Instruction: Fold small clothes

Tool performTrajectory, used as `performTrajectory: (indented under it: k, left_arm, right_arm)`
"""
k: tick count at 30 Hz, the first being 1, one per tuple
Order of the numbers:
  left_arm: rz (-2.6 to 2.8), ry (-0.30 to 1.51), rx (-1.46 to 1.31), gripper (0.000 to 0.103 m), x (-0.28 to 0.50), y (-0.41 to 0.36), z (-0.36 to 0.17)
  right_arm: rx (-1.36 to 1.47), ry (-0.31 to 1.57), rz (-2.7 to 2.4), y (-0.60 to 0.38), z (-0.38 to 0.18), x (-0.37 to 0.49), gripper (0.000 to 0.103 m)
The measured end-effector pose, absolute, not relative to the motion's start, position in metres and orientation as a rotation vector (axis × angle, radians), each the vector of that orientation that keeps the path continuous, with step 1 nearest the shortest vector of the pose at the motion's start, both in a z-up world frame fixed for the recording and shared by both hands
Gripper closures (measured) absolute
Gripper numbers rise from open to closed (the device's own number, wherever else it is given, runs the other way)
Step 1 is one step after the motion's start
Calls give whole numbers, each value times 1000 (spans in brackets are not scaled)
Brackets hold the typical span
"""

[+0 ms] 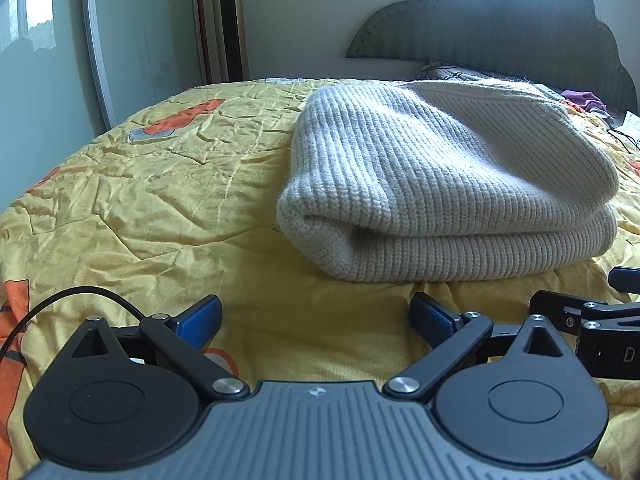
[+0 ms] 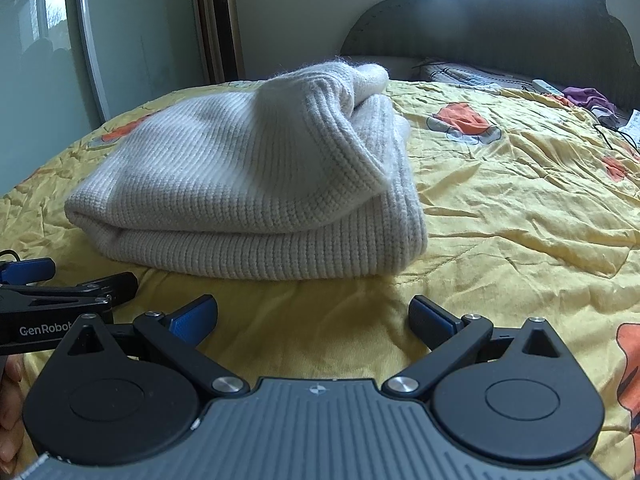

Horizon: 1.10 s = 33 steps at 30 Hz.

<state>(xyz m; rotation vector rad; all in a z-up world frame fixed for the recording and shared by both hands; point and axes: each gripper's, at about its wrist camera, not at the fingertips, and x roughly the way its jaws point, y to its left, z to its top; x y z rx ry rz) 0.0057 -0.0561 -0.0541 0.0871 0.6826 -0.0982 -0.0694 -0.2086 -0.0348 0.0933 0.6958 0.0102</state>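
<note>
Left wrist view: the left claw (image 1: 316,316) is spread wide with nothing in it, and the cream sweater (image 1: 448,184) sits folded on the yellow bedspread (image 1: 160,200) just ahead. Right wrist view: the right claw (image 2: 314,316) is spread and empty too. The fold looks basically done, though the top flap is a bit lumpy.

home bedroom, bed with yellow quilt (image 1: 160,184), padded headboard (image 1: 520,28), tower heater (image 1: 230,20)
</note>
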Motion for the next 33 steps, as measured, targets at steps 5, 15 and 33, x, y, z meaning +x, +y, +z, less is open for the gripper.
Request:
performTrajectory:
  k: [5,15,33]
  left_arm:
    - [-103,687,78,2,6,-56,-54]
    - [-104,688,81,1,6,-56,-54]
    - [-103,685,89,1,5,-58,-53]
  right_arm:
    - [84,699,9,-207,-35,-69,0]
    - [91,696,40,-208,-35,-69,0]
    - [100,694,49,-210,-35,-69,0]
